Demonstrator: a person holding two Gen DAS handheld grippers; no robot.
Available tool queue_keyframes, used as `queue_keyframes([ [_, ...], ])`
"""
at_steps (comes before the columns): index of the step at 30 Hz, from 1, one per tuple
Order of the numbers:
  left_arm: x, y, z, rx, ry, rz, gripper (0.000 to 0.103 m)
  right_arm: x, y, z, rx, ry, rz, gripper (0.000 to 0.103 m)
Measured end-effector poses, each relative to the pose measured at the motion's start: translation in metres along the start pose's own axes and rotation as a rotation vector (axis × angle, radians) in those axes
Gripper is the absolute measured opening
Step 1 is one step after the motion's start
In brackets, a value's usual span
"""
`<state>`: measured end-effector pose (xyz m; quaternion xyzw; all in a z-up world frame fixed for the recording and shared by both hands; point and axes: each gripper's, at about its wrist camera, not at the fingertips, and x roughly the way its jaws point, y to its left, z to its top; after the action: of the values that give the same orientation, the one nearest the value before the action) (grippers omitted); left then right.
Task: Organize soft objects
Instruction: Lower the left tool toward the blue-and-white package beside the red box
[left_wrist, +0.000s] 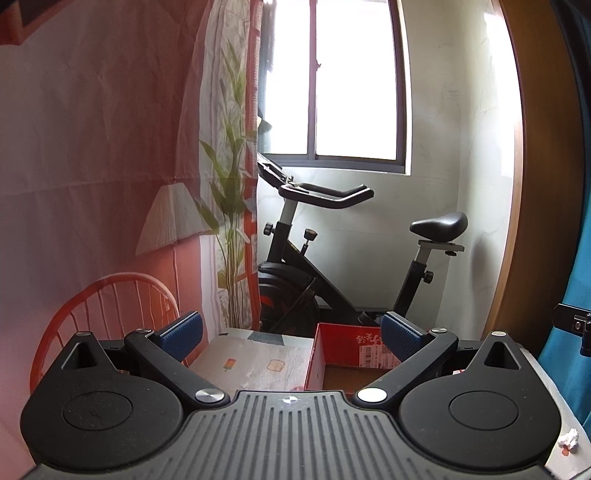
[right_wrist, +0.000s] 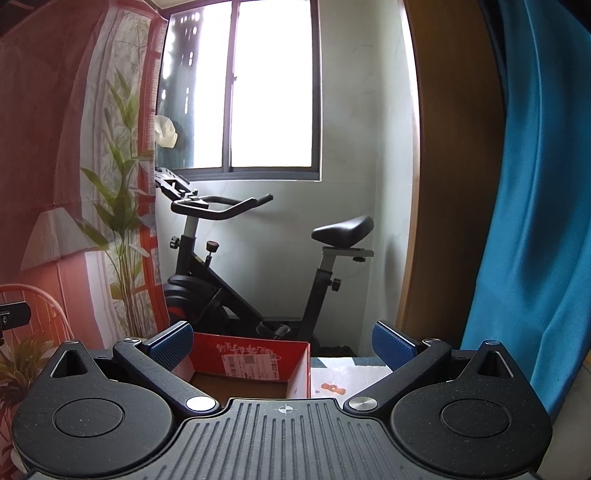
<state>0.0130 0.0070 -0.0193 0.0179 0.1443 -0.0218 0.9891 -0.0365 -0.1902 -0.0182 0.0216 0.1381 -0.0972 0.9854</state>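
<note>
**me:** Both grippers are hanging level and spread wide with nothing between the pads — left gripper (left_wrist: 291, 338) and right gripper (right_wrist: 282, 345) are both looking past their fingers at the red cardboard box (right_wrist: 251, 360). It's sitting just ahead and below on the patterned table (left_wrist: 251, 360), toward the right pad of my left one and the left pad of my right one.

**reply:** so where's the soft stuff?

**me:** That's the thing, I'm not seeing much. What shows of the box looks empty, though its floor is mostly hidden. Only candidate is a crumpled white wad (left_wrist: 569, 439) lying low off to the right of my left gripper, at the table edge. Can't tell if it's tissue or cloth.

**reply:** easy grab?

**me:** I'm guessing it's featherlight and squashy, so it'll collapse under the pads. I'm thinking pinch straight across the middle of the bulk, not a loose edge, or it'll slip out.
</note>
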Motion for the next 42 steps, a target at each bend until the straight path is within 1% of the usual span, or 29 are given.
queue_keyframes([
  [3,0.012,0.001,-0.008,0.011,0.027,0.005,0.103,0.011,-0.007,-0.011,0.03,0.023,0.021,0.103],
  [6,0.027,0.001,-0.018,0.023,0.064,0.01,0.103,0.025,-0.011,-0.026,0.043,0.06,0.018,0.103],
  [8,0.04,0.002,-0.026,0.034,0.11,-0.003,0.103,0.037,-0.011,-0.037,0.041,0.084,0.011,0.103],
  [13,0.075,0.006,-0.05,0.027,0.227,-0.043,0.103,0.062,-0.01,-0.069,0.058,0.122,0.031,0.103],
  [17,0.093,0.012,-0.065,0.007,0.271,-0.036,0.103,0.082,-0.011,-0.097,0.107,0.142,0.061,0.103],
  [19,0.102,0.015,-0.073,-0.011,0.301,-0.048,0.103,0.091,-0.009,-0.111,0.117,0.146,0.073,0.103],
  [21,0.105,0.013,-0.083,0.004,0.301,-0.026,0.103,0.098,-0.006,-0.125,0.107,0.156,0.066,0.103],
  [23,0.105,0.008,-0.093,0.031,0.269,0.002,0.103,0.104,-0.005,-0.138,0.108,0.176,0.057,0.103],
  [25,0.108,0.003,-0.102,0.043,0.258,0.007,0.103,0.111,-0.006,-0.153,0.125,0.211,0.063,0.103],
  [27,0.112,-0.004,-0.111,0.077,0.238,0.043,0.103,0.117,-0.007,-0.165,0.142,0.244,0.074,0.103],
  [28,0.114,-0.009,-0.116,0.106,0.226,0.076,0.103,0.119,-0.006,-0.17,0.14,0.249,0.069,0.103],
  [29,0.115,-0.01,-0.122,0.119,0.222,0.092,0.103,0.121,-0.006,-0.177,0.131,0.255,0.051,0.103],
  [30,0.117,-0.01,-0.127,0.112,0.226,0.091,0.103,0.122,-0.006,-0.182,0.124,0.254,0.034,0.103],
  [32,0.122,-0.002,-0.138,0.043,0.256,0.044,0.102,0.124,-0.009,-0.195,0.126,0.243,0.004,0.103],
  [34,0.128,0.005,-0.146,-0.027,0.291,0.011,0.102,0.126,-0.012,-0.205,0.145,0.251,0.003,0.103],
  [35,0.13,0.007,-0.149,-0.041,0.298,0.016,0.101,0.128,-0.016,-0.209,0.161,0.257,0.012,0.103],
  [40,0.138,0.005,-0.158,-0.006,0.314,0.063,0.101,0.132,-0.015,-0.221,0.164,0.257,0.046,0.103],
  [42,0.142,0.007,-0.159,-0.01,0.339,0.053,0.101,0.132,-0.012,-0.222,0.159,0.257,0.067,0.103],
])
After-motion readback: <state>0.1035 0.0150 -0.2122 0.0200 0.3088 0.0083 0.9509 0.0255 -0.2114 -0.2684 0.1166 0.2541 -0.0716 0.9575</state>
